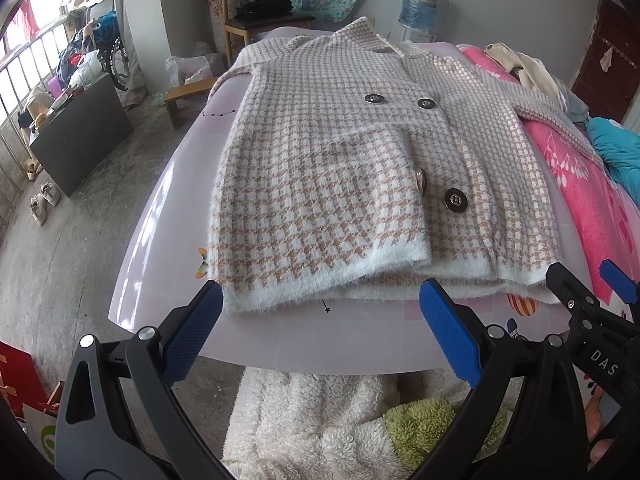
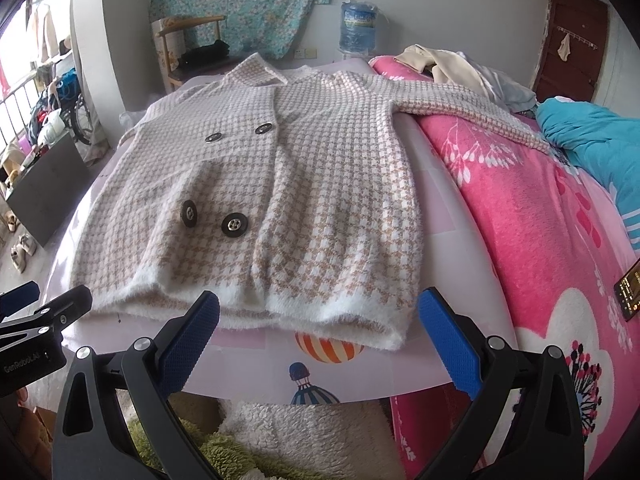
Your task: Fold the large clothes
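Note:
A fuzzy tan-and-white houndstooth cardigan (image 1: 328, 184) with dark round buttons lies flat on a pale pink sheet (image 1: 168, 216). Its left sleeve is folded across the front; its right sleeve (image 2: 472, 110) stretches out over a pink blanket. My left gripper (image 1: 320, 328) is open just short of the white hem, holding nothing. Seen in the right wrist view, the cardigan (image 2: 320, 184) fills the middle, and my right gripper (image 2: 320, 332) is open at the hem's near edge, empty. Each gripper shows at the edge of the other's view.
A pink floral blanket (image 2: 540, 240) covers the bed's right side, with a teal quilt (image 2: 592, 136), cream clothes (image 2: 448, 64) and a phone (image 2: 630, 292) on it. A wooden chair (image 1: 256, 20), a water jug (image 1: 420, 0) and a dark cabinet (image 1: 80, 136) stand around. Fleecy white fabric (image 1: 320, 420) lies below the grippers.

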Tool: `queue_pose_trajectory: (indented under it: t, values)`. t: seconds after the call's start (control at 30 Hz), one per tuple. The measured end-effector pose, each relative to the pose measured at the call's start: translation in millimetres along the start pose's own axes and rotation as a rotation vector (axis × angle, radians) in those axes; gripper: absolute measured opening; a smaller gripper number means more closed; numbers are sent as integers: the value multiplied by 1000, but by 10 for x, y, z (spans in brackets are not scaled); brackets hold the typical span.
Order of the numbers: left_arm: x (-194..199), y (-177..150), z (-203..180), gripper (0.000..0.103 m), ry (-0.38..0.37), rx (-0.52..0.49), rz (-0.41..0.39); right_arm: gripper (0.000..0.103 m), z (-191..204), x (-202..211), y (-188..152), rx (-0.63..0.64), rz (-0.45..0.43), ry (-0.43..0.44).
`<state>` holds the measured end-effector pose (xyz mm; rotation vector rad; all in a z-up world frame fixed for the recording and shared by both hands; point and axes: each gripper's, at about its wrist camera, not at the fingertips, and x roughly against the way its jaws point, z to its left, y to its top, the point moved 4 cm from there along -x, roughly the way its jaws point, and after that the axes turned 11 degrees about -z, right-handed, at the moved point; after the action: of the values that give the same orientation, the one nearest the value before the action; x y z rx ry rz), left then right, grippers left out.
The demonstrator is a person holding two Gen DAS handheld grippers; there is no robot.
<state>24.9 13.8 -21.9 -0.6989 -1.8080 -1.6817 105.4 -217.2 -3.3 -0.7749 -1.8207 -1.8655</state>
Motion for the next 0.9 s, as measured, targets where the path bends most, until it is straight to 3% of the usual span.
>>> queue_pose_trajectory:
  t: [0.63,0.9]
  values:
    - [-336,36,65,95,31,-24,13,97,-128,-268,13,-12,31,-41]
    - [-489,165,56,95,-56,-72,-14,97,-277,-343,100,-6,-27,-69]
